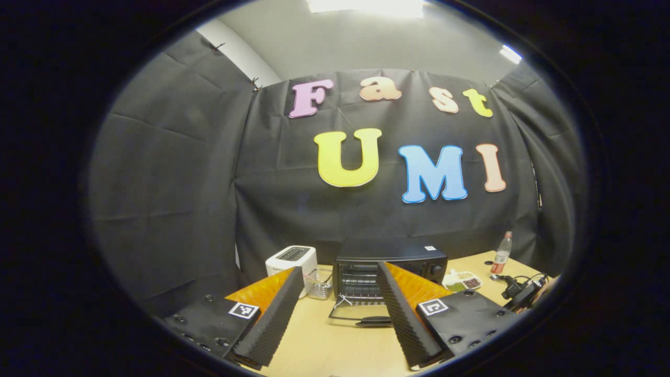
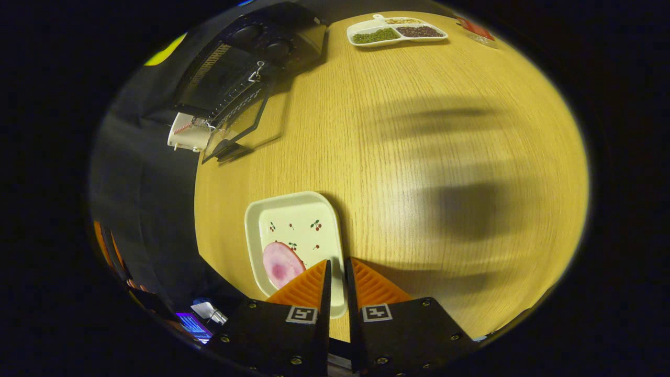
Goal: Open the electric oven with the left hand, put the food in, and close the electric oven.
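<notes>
The black electric oven stands at the back of the wooden table, its glass door folded down open. My left gripper is open in front of it, holding nothing. In the right gripper view, a cream square plate with small cherry prints carries a pink ham slice. My right gripper is shut on the plate's right rim, near the table's front edge. The oven and its open door lie far off at the upper left.
A white toaster and a small clear container stand left of the oven. A divided tray of beans and a bottle sit to its right. Bare tabletop spreads between plate and oven.
</notes>
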Demonstrator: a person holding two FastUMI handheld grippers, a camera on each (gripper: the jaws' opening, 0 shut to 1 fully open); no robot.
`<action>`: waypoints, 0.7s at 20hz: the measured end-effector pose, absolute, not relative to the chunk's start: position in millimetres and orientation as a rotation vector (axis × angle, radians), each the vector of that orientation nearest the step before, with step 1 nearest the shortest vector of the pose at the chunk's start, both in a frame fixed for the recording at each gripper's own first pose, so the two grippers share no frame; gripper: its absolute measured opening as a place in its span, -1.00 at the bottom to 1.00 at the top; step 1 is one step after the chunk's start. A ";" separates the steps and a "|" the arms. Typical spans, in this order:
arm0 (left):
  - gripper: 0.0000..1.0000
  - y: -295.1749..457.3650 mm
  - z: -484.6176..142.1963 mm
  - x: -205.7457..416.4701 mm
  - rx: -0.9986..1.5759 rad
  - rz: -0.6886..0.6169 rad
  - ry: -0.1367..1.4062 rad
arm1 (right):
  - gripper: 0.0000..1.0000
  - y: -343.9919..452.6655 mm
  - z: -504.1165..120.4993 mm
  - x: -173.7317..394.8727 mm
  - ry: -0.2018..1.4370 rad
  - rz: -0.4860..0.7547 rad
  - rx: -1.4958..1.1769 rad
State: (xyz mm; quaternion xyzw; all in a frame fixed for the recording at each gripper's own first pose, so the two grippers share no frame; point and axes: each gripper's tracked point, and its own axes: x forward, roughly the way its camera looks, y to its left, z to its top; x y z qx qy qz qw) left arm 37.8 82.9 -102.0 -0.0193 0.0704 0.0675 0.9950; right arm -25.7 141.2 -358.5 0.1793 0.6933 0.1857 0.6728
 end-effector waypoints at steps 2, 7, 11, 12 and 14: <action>0.99 82.7 -103.7 40.2 -0.044 0.134 0.145 | -0.67 140.0 -364.8 -21.5 1.535 0.403 0.387; 0.99 85.5 -107.4 47.4 -0.051 0.135 0.149 | -0.94 143.1 -360.9 -31.5 1.501 0.481 0.336; 0.99 87.7 -106.7 52.2 -0.039 0.135 0.143 | -0.99 138.9 -347.6 -20.7 1.422 0.508 0.375; 0.96 86.4 -107.6 53.1 -0.040 0.131 0.147 | -1.00 131.7 -341.4 -20.4 1.415 0.521 0.371; 0.90 84.9 -108.6 56.2 -0.047 0.126 0.146 | -0.87 134.2 -335.9 -18.3 1.403 0.533 0.393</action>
